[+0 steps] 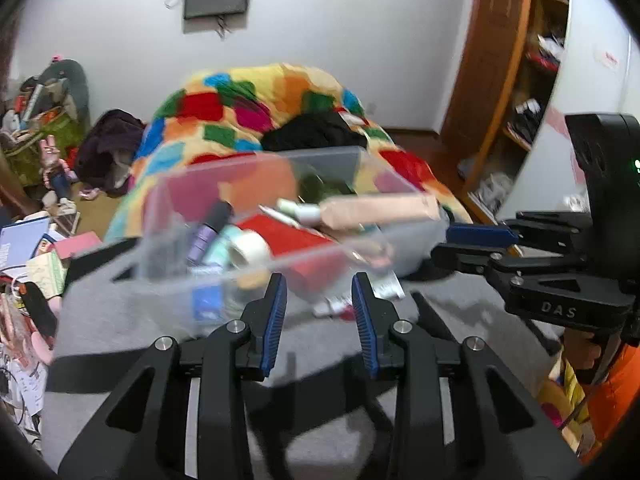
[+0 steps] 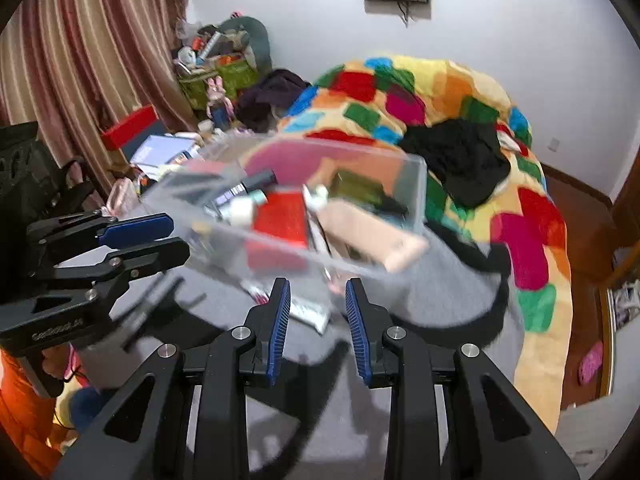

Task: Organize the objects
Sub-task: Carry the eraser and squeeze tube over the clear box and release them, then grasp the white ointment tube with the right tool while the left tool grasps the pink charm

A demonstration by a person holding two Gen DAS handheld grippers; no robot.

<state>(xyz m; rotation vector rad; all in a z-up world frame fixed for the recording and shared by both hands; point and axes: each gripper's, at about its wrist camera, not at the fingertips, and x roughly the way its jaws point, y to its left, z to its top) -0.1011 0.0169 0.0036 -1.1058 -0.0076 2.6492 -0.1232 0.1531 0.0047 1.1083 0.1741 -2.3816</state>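
A clear plastic bin [image 1: 168,200] [image 2: 416,184] stands on a grey surface, blurred in both views. In it lie a red box [image 1: 296,236] [image 2: 280,220], a long peach tube [image 1: 380,210] [image 2: 372,232], a tape roll [image 1: 248,248] and a purple bottle [image 1: 206,232]. My left gripper [image 1: 318,280] [image 2: 178,236] is open just short of the bin's near wall, with nothing between its blue pads. My right gripper [image 2: 317,284] [image 1: 444,246] is open too, empty, by the bin's other end. A small white tube [image 1: 384,286] [image 2: 308,314] lies on the grey surface under the bin's edge.
Behind the bin is a bed with a patchwork blanket [image 1: 248,104] [image 2: 440,88] and a black garment [image 2: 460,160]. Piled clutter [image 1: 36,248] and a striped curtain [image 2: 80,60] fill the left; a wooden shelf [image 1: 516,92] stands at the right. An orange sleeve [image 1: 616,392] shows low down.
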